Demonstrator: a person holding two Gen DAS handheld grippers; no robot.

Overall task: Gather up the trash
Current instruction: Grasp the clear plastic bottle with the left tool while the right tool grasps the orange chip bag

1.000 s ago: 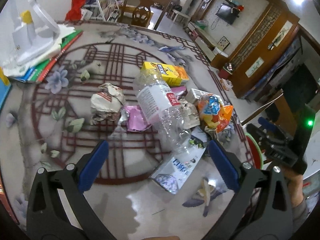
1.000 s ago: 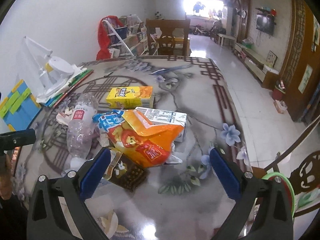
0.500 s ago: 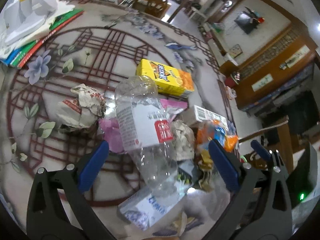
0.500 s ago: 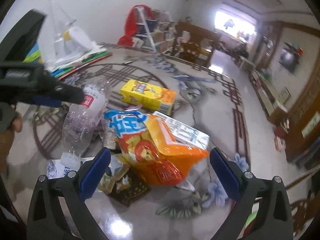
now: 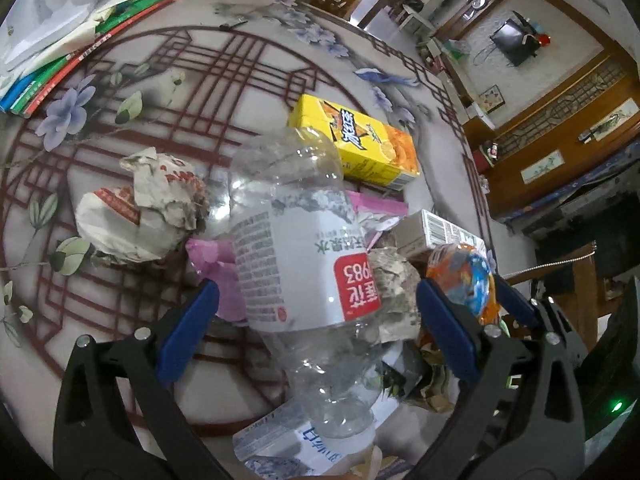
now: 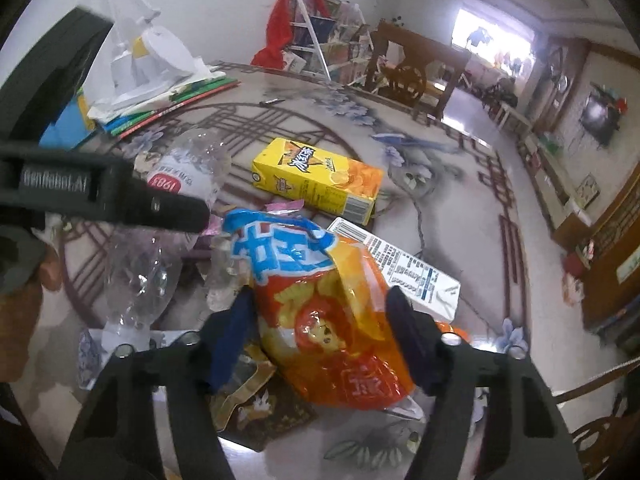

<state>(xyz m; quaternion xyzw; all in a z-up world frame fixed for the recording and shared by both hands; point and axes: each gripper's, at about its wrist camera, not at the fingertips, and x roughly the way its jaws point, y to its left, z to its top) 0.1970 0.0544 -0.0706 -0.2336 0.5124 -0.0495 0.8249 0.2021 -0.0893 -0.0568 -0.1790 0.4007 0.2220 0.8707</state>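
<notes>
The clear plastic bottle (image 5: 308, 264) is straddled by the open left gripper (image 5: 316, 332); at its 3 o'clock, the orange snack bag (image 6: 336, 312) is pinched by the right gripper (image 6: 320, 332).

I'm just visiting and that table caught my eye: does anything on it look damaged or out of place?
Yes. A clear plastic bottle lies on its side, dented and crumpled, amid a heap of litter: a crumpled paper wrapper, a yellow carton lying flat, and an orange snack bag with the right gripper around it.
</notes>
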